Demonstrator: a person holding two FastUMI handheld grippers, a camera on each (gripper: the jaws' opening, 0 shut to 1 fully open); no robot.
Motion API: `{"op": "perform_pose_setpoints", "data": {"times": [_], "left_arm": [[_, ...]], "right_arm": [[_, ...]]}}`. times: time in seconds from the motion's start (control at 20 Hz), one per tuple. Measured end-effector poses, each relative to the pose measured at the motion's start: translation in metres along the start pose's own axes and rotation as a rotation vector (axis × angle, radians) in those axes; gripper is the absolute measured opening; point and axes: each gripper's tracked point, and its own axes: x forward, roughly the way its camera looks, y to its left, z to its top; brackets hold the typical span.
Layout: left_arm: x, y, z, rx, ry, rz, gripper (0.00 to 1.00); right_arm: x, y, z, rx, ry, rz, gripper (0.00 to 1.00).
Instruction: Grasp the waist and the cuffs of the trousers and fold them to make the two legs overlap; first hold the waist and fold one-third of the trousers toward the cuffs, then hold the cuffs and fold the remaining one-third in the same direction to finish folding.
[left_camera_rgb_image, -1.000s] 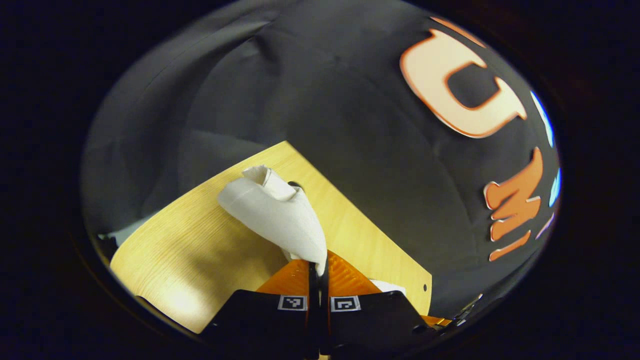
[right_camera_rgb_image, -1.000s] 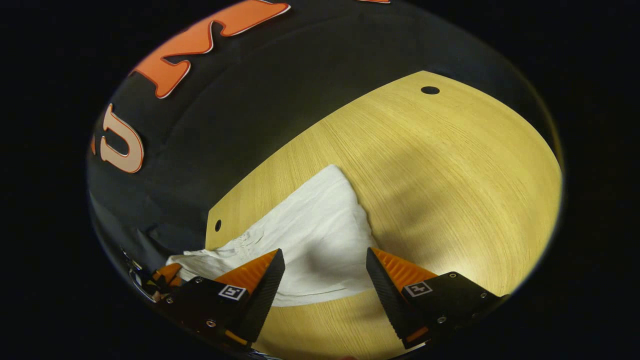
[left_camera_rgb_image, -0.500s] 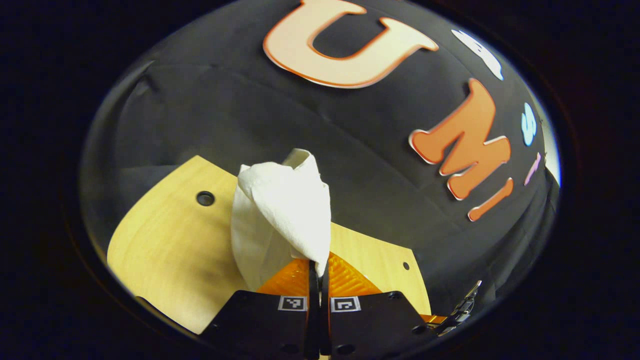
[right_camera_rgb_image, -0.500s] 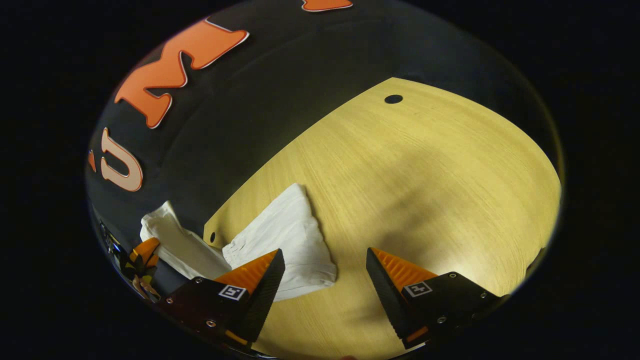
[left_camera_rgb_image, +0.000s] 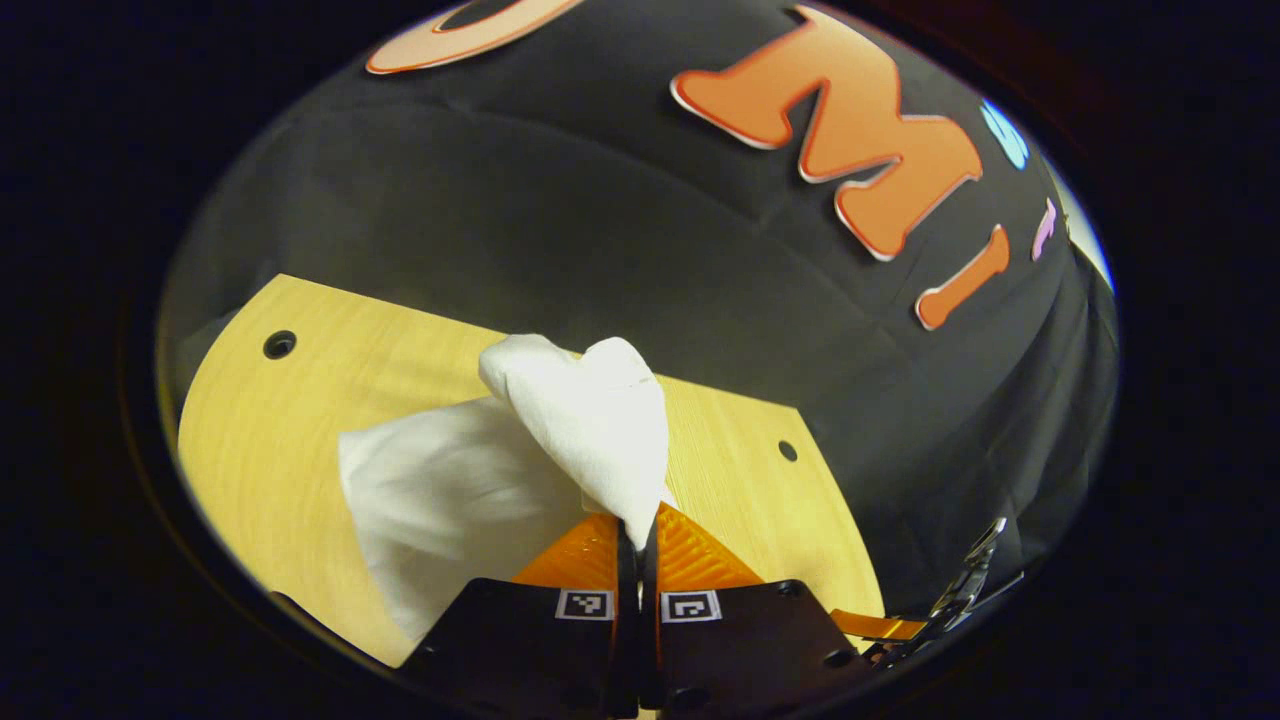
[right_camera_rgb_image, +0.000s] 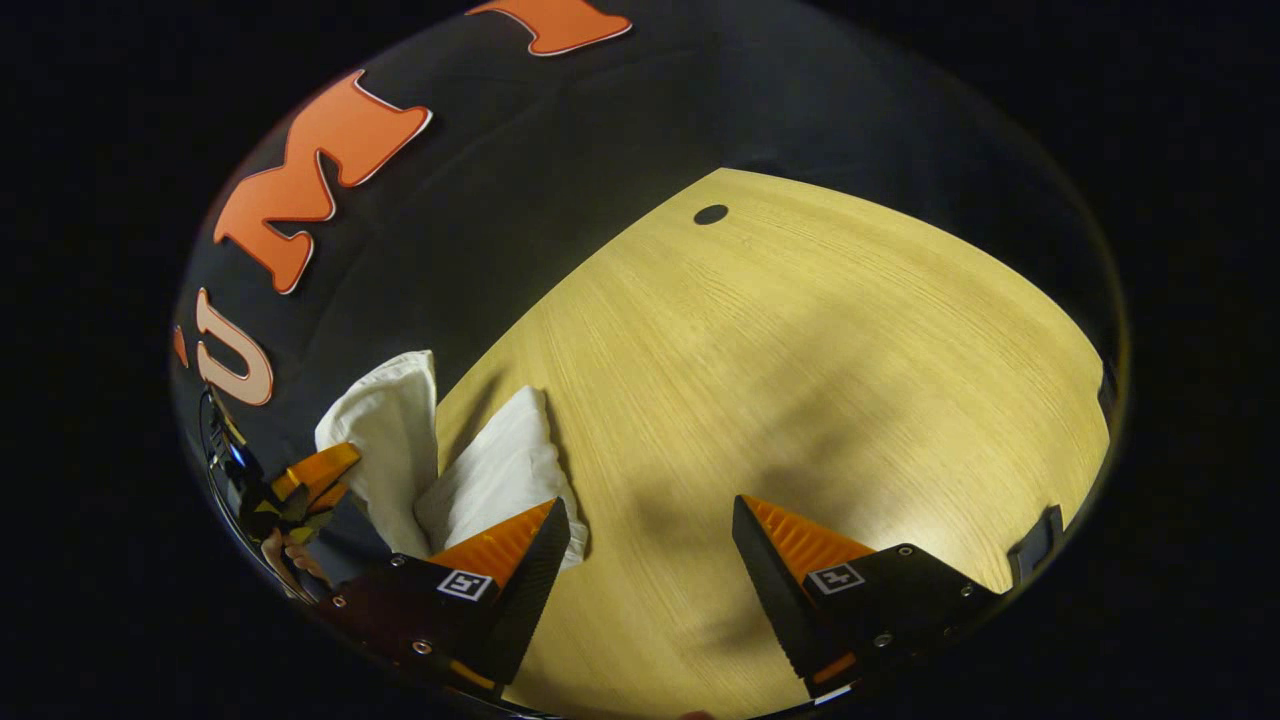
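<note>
Both fingers of the left gripper (left_camera_rgb_image: 637, 535) clamp a lifted fold of the white trousers (left_camera_rgb_image: 590, 430) above the bench (left_camera_rgb_image: 300, 420). Right gripper (right_camera_rgb_image: 650, 540) hangs apart, holding nothing, over bare wood.

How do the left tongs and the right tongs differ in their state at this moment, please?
The left tongs are shut on the white trousers; the right tongs stand open and hold nothing. The left tongs lift a bunch of cloth off the wooden table; the right tongs hover over bare wood beside the trousers. Both point toward the tabletop.

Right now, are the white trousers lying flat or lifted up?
Partly lifted: the left gripper pinches the trousers, bunched above the table.
</note>
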Motion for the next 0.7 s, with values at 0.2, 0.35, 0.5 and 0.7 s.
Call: {"op": "perform_pose_setpoints", "data": {"times": [0.2,0.35,0.5,0.7], "left_arm": [[0.030,-0.006,-0.035,0.119,0.082,0.040,0.04],[0.046,-0.010,-0.068,0.205,0.115,0.069,0.06],[0.052,-0.029,-0.098,0.190,0.158,0.039,0.25],[0.049,-0.055,-0.114,0.185,0.190,0.017,0.92]], "right_arm": [[-0.005,-0.017,-0.003,0.014,0.006,-0.012,0.99],[-0.008,-0.023,-0.003,0.017,0.009,-0.015,0.98],[-0.009,-0.024,-0.003,0.011,0.013,-0.012,0.99],[-0.011,-0.019,-0.005,-0.009,0.016,-0.004,0.99]]}}
